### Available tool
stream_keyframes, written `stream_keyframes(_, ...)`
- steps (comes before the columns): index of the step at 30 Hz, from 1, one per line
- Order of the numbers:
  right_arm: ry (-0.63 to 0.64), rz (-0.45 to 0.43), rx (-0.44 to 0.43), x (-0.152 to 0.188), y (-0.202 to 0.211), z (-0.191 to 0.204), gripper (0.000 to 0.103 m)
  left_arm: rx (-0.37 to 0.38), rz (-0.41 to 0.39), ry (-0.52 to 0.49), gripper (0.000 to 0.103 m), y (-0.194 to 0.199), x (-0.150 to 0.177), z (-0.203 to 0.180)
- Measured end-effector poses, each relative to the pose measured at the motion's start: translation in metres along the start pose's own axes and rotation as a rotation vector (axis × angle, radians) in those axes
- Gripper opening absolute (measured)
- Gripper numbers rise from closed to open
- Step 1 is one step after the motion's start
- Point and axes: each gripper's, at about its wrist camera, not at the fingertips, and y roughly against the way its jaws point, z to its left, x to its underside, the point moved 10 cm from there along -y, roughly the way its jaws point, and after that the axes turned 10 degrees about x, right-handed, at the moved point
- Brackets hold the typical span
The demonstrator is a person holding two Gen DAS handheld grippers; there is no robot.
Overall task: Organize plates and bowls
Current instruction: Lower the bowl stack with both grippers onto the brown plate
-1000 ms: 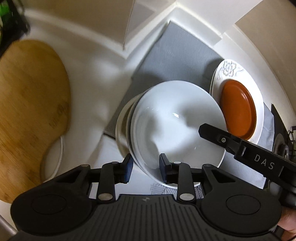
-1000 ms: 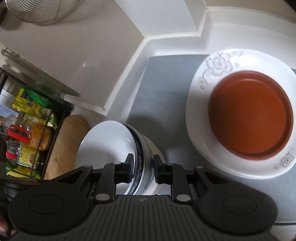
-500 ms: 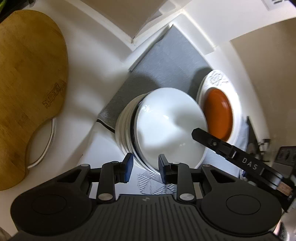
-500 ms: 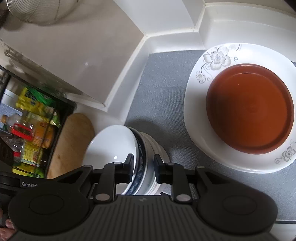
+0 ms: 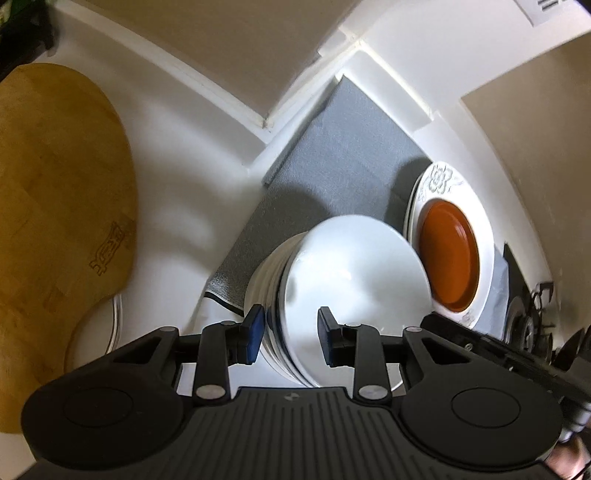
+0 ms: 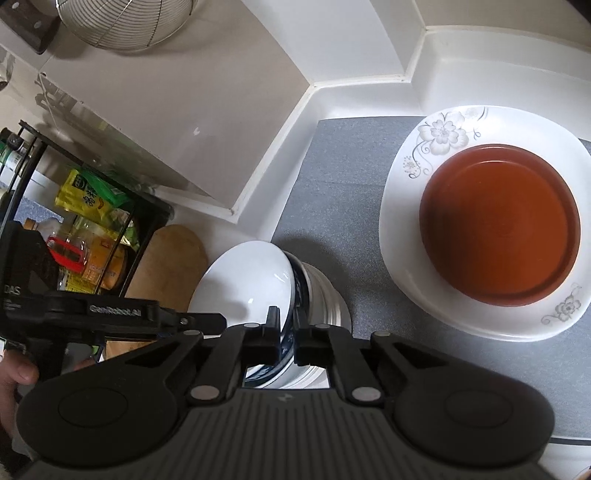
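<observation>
A stack of white bowls (image 5: 354, 280) stands at the near edge of a grey mat (image 5: 343, 155). The top bowl has a blue-patterned outside (image 6: 286, 280). My right gripper (image 6: 287, 341) is shut on the rim of that top bowl. My left gripper (image 5: 290, 339) is open, its fingers straddling the near rim of the stack without pinching it. A brown plate (image 6: 498, 225) lies on a white flowered plate (image 6: 436, 136) on the mat to the right of the stack; both also show in the left wrist view (image 5: 448, 254).
A wooden cutting board (image 5: 55, 206) lies on the white counter to the left. A black wire rack with bottles and packets (image 6: 85, 229) stands beyond it. A wire basket (image 6: 125, 18) hangs above. White walls meet in a corner behind the mat. A stove burner (image 5: 532, 317) is at far right.
My right gripper has closed tighter on the top bowl's rim. My left gripper has opened wider and shifted at the near rim of the stack. The plates have not moved.
</observation>
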Motion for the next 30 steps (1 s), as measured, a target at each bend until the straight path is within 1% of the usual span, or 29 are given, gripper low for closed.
stream_keyframes(1,0.006,0.000,0.003,0.000,-0.001,0.000,0.011,-0.002,0.007,-0.005,0.037,-0.005,-0.002,-0.001)
stream_keyframes(3,0.007,-0.012,0.001,-0.002,-0.003,-0.001,0.011,-0.003,0.034,-0.005,0.039,-0.013,-0.002,0.001)
stream_keyframes(4,-0.012,-0.009,-0.012,-0.003,-0.005,-0.003,0.011,0.001,0.034,-0.009,0.045,-0.014,-0.003,0.001)
stream_keyframes(7,-0.093,-0.002,-0.045,-0.006,-0.009,-0.009,0.015,-0.004,0.037,-0.022,0.048,-0.017,-0.005,0.001)
stream_keyframes(8,-0.109,0.001,-0.059,-0.007,-0.010,-0.009,0.020,0.000,0.038,-0.022,0.050,-0.017,-0.005,0.000)
stream_keyframes(9,-0.123,0.004,-0.071,-0.007,-0.010,-0.010,0.028,0.001,0.041,-0.023,0.052,-0.019,-0.006,-0.002)
stream_keyframes(10,-0.136,0.008,-0.091,-0.007,-0.011,-0.009,0.034,-0.002,0.041,-0.026,0.053,-0.019,-0.005,-0.002)
stream_keyframes(11,-0.153,0.012,-0.116,-0.008,-0.011,-0.008,0.046,-0.006,0.041,-0.028,0.053,-0.020,-0.005,-0.003)
stream_keyframes(12,-0.172,0.017,-0.144,-0.008,-0.010,-0.007,0.056,-0.011,0.040,-0.033,0.054,-0.020,-0.004,-0.004)
stream_keyframes(13,-0.189,0.021,-0.164,-0.008,-0.010,-0.005,0.058,-0.017,0.038,-0.043,0.055,-0.021,-0.004,-0.005)
stream_keyframes(14,-0.202,0.026,-0.174,-0.008,-0.009,-0.004,0.064,-0.017,0.034,-0.051,0.056,-0.021,-0.003,-0.007)
stream_keyframes(15,-0.204,0.023,-0.177,-0.009,-0.008,-0.003,0.076,-0.007,0.029,-0.051,0.060,-0.022,-0.002,-0.009)
stream_keyframes(16,-0.197,0.014,-0.156,-0.010,-0.006,-0.003,0.083,0.005,0.024,-0.046,0.063,-0.022,-0.002,-0.010)
stream_keyframes(17,-0.181,-0.001,-0.124,-0.011,-0.003,-0.004,0.090,0.013,0.020,-0.044,0.063,-0.022,-0.001,-0.009)
stream_keyframes(18,-0.159,-0.016,-0.102,-0.012,0.000,-0.004,0.090,0.016,0.017,-0.046,0.063,-0.024,0.000,-0.010)
stream_keyframes(20,-0.121,-0.023,-0.101,-0.013,0.002,-0.003,0.090,0.018,0.012,-0.051,0.063,-0.023,0.001,-0.010)
stream_keyframes(24,-0.132,0.017,-0.100,-0.005,-0.007,-0.009,0.089,0.016,0.009,-0.061,0.063,-0.023,0.001,-0.010)
stream_keyframes(27,-0.150,0.025,-0.083,0.003,-0.012,-0.014,0.089,0.005,0.008,-0.066,0.063,-0.024,0.002,-0.009)
stream_keyframes(30,-0.130,0.025,-0.054,0.009,-0.013,-0.017,0.090,-0.019,0.007,-0.072,0.063,-0.026,0.004,-0.009)
